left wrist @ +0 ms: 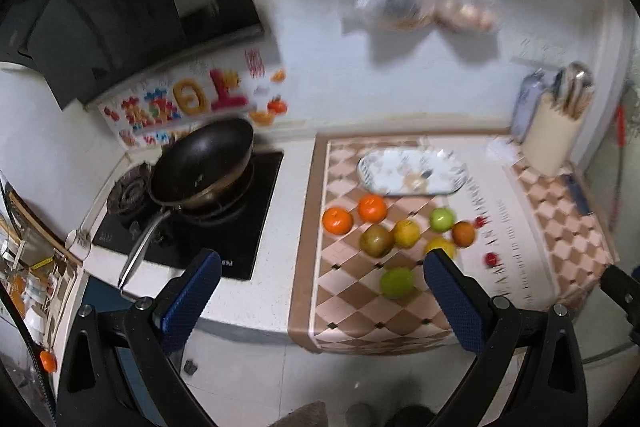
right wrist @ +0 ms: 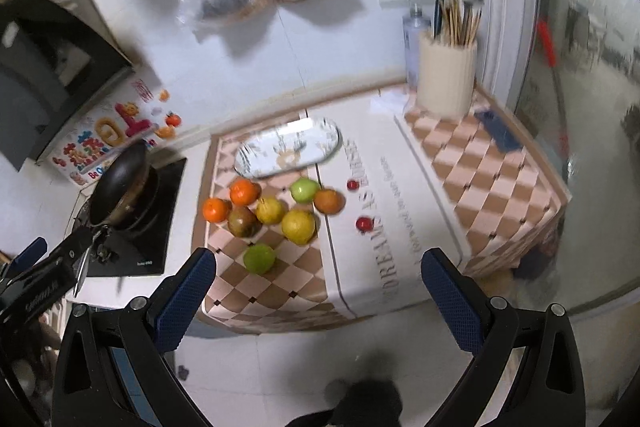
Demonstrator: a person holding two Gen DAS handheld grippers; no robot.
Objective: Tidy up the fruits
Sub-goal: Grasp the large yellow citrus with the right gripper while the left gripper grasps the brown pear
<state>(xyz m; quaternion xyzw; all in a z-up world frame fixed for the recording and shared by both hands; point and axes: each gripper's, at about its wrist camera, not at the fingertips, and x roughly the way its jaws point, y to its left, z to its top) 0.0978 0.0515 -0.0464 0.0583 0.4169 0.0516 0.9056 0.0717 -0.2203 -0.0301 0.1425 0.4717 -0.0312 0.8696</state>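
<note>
The fruits are lying loose on the checked cloth (right wrist: 256, 291) covering the worktop (left wrist: 280, 211), clustered just at 6 o'clock of the empty oval plate (right wrist: 324, 135). In the right wrist view, two oranges (right wrist: 243, 192) are sitting at 9 o'clock of the cluster, a brownish pear (right wrist: 242, 221) and a yellow pear (right wrist: 270, 210) are touching in the middle, a large lemon (right wrist: 298, 225) is beside them, a green apple (right wrist: 304, 189) and a darker orange (right wrist: 328, 201) are touching at 2 o'clock, and a lime-green fruit (right wrist: 259, 258) is lying apart at 6 o'clock, nearest the edge. Two small red fruits (right wrist: 363, 224) are resting on the lettered strip at 3 o'clock.

Both tools are hovering short of the worktop, holding nothing. The left hand-held gripper (left wrist: 320, 303) is spread wide; the right hand-held gripper (right wrist: 316, 303) is likewise spread wide.

The step in hand looks like the first reach, the plate being the likely destination. The lone green fruit is probably the sensible first pick: nothing is crowding it, so spread fingers can be straddling it cleanly. Round fruit is prone to rolling, so closing across its widest part, squarely from above, seems wise. Fruits that are touching may be nudging each other off the cloth if approached carelessly. The wok (left wrist: 204, 163) at 9 o'clock and the utensil holder (right wrist: 446, 79) at 1 o'clock are well apart from the reach.
</note>
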